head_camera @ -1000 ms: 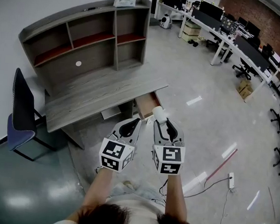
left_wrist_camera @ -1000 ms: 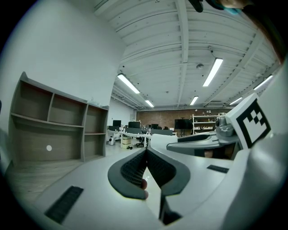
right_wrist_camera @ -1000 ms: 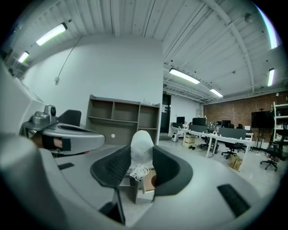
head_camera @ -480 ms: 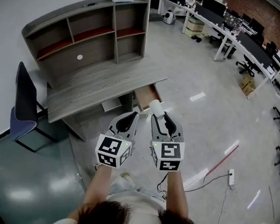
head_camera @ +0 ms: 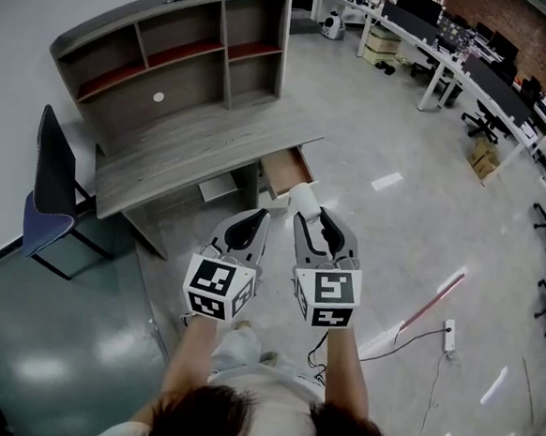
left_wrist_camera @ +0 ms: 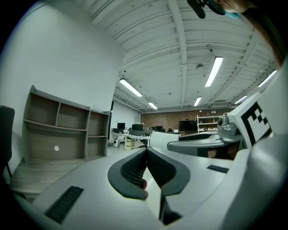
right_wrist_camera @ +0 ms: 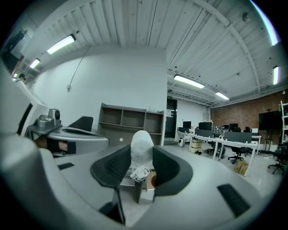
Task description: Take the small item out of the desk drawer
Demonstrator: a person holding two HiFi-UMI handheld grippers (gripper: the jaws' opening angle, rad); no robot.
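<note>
Right hand-held gripper [right_wrist_camera: 137, 158] around item [right_wrist_camera: 141, 149], drawer [head_camera: 286, 172] open

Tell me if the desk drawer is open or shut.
Open: the drawer juts out from under the desktop, its inside showing.

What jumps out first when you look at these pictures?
In the middle of the head view, the right gripper pinches a white bundle, and the left gripper beside it is shut on nothing. Just ahead stands a grey desk with shelves on top and its drawer pulled open.
</note>
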